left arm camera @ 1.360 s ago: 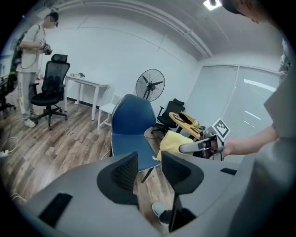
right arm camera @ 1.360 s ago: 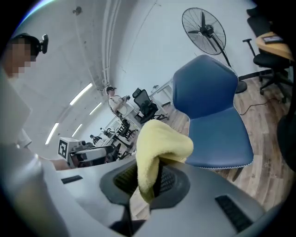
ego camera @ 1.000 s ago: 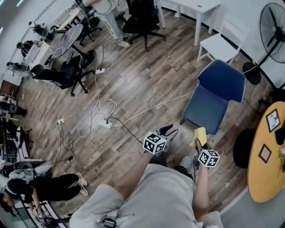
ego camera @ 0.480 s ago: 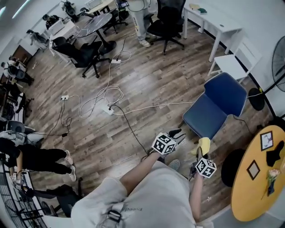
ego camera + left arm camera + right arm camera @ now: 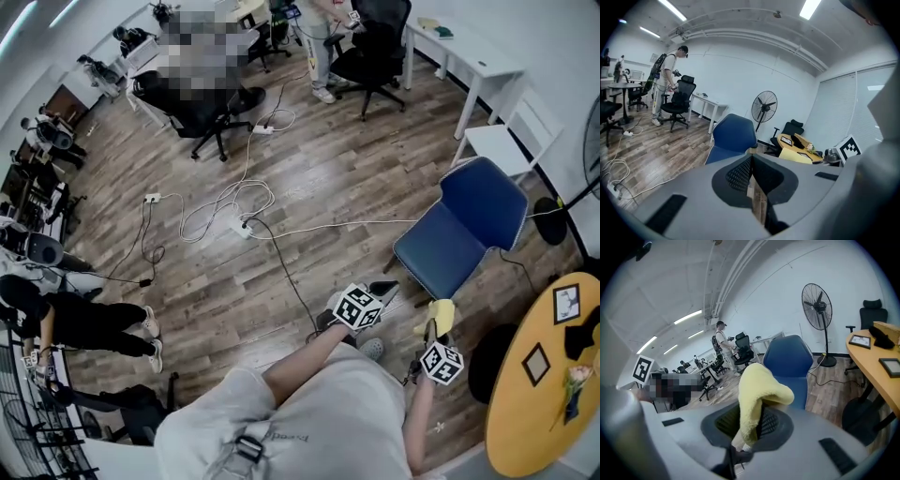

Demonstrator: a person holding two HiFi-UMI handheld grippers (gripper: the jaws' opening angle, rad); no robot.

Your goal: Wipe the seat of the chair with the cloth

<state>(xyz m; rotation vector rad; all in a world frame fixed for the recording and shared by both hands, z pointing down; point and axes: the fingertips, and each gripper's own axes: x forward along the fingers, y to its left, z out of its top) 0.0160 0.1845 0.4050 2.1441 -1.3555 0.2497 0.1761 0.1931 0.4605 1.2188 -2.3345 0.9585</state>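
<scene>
Since a second ago our left gripper [image 5: 752,157] has gone from spread jaws to jaws just snapped together, pad to pad with nothing between them, and it hangs just near of the left front corner of the blue chair [image 5: 483,211]. To its right, our right gripper [image 5: 433,333] is clamped on the yellow cloth [image 5: 759,385] as before. The cloth folds over the jaw tips, close to the near edge of the seat [image 5: 448,255] but not yet on it.
</scene>
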